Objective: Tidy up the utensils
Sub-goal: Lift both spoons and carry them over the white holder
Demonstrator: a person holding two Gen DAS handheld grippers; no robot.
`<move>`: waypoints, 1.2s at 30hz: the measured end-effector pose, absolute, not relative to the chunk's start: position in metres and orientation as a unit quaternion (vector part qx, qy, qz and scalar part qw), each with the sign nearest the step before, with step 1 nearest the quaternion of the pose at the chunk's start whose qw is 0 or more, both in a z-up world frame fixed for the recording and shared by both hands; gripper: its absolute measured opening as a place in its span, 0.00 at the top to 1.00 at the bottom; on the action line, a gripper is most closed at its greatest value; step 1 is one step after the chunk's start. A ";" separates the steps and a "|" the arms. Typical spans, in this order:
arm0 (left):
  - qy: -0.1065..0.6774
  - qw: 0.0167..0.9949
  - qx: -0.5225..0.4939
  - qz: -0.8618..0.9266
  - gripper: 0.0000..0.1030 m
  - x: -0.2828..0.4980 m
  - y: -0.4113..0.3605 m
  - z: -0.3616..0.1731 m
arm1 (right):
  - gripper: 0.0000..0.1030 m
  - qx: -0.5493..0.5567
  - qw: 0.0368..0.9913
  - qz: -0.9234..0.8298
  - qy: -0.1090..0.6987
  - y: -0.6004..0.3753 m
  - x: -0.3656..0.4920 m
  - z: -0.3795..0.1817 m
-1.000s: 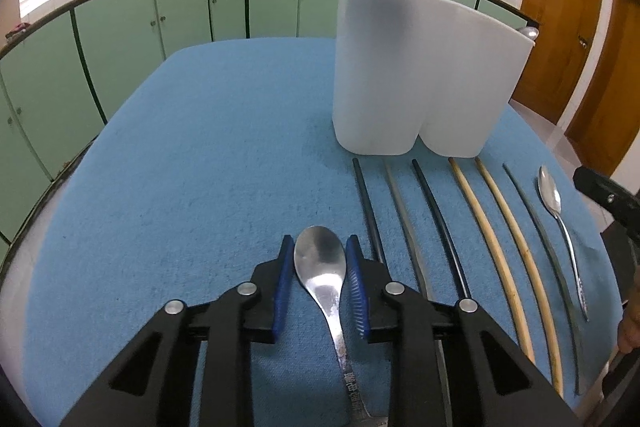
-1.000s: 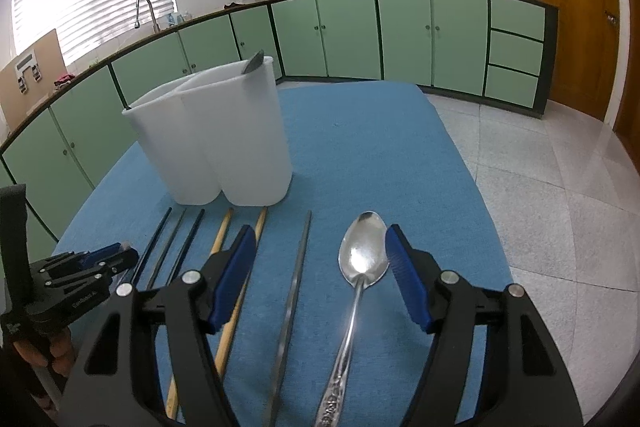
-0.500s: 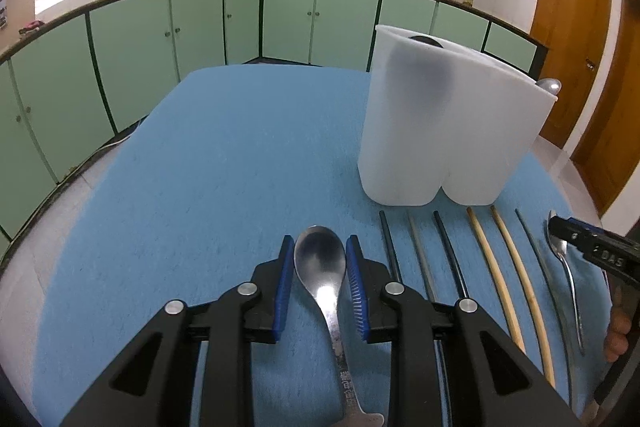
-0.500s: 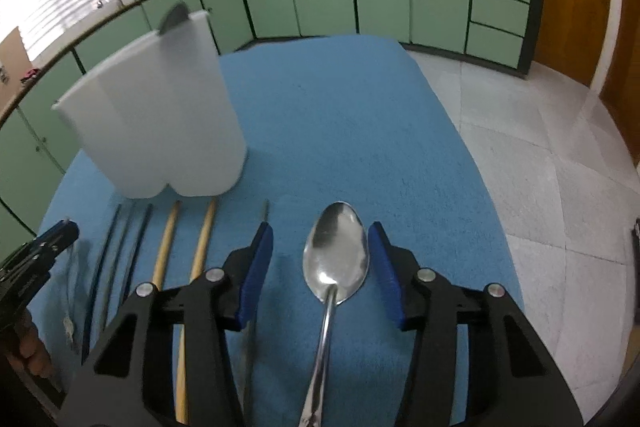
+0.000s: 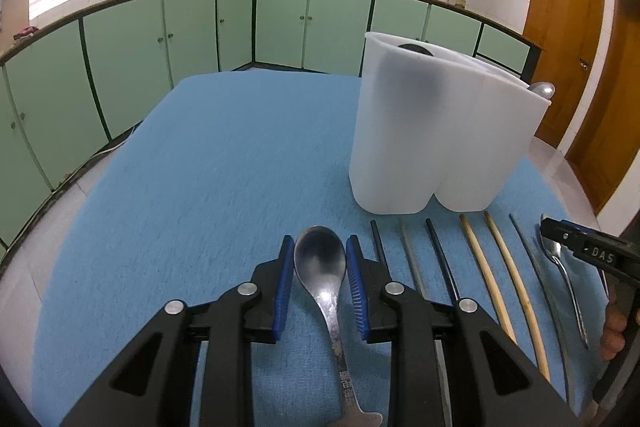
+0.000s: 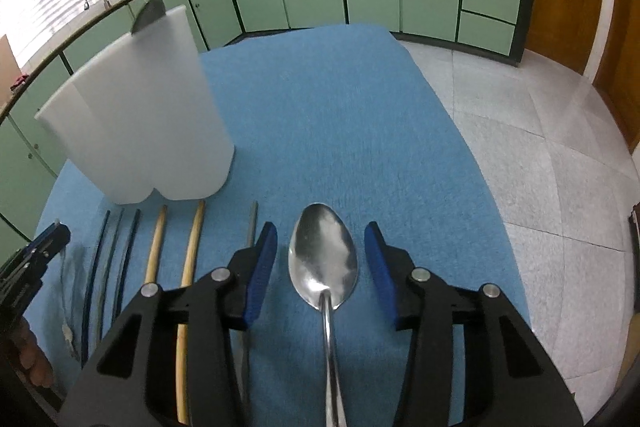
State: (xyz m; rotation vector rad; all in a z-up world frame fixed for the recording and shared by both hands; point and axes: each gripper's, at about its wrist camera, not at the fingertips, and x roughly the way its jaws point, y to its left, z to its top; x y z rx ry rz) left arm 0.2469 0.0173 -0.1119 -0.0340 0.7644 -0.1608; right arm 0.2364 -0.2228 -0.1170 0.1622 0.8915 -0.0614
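A steel spoon [image 5: 322,263] lies on the blue cloth between the blue pads of my left gripper [image 5: 320,259], which stands around it with small gaps on both sides. A second steel spoon [image 6: 323,263] lies between the pads of my right gripper [image 6: 322,255], which is open wide. The white two-part utensil holder [image 5: 436,131] stands behind; it also shows in the right wrist view [image 6: 144,115]. A dark utensil tip and a spoon tip stick out of it. Dark chopsticks [image 5: 440,259] and bamboo chopsticks [image 5: 500,267] lie in a row between the spoons.
The blue cloth [image 5: 208,163] covers the table, with the right edge dropping to a tiled floor [image 6: 540,131]. Green cabinets [image 5: 192,27] ring the room. My right gripper's tip shows at the left wrist view's right edge [image 5: 576,247].
Both grippers have dropped lower and nearer their spoons. The right gripper's pads have come forward around the spoon bowl. The left gripper's pads stay close beside its spoon.
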 end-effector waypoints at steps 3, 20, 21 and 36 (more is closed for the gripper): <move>0.371 0.925 -0.013 -0.078 0.75 0.246 0.014 -0.111 | 0.56 0.077 0.895 -0.033 0.439 -0.224 0.238 -0.121; 0.347 0.934 -0.020 -0.085 0.75 0.236 0.018 -0.104 | 0.67 0.075 0.907 -0.013 0.415 -0.219 0.229 -0.109; 0.341 0.936 -0.022 -0.087 0.75 0.233 0.019 -0.102 | 0.67 0.075 0.914 -0.007 0.399 -0.218 0.223 -0.102; 0.204 0.970 -0.079 -0.104 0.75 0.195 0.042 -0.043 | 0.67 0.087 0.966 0.078 0.229 -0.214 0.172 -0.013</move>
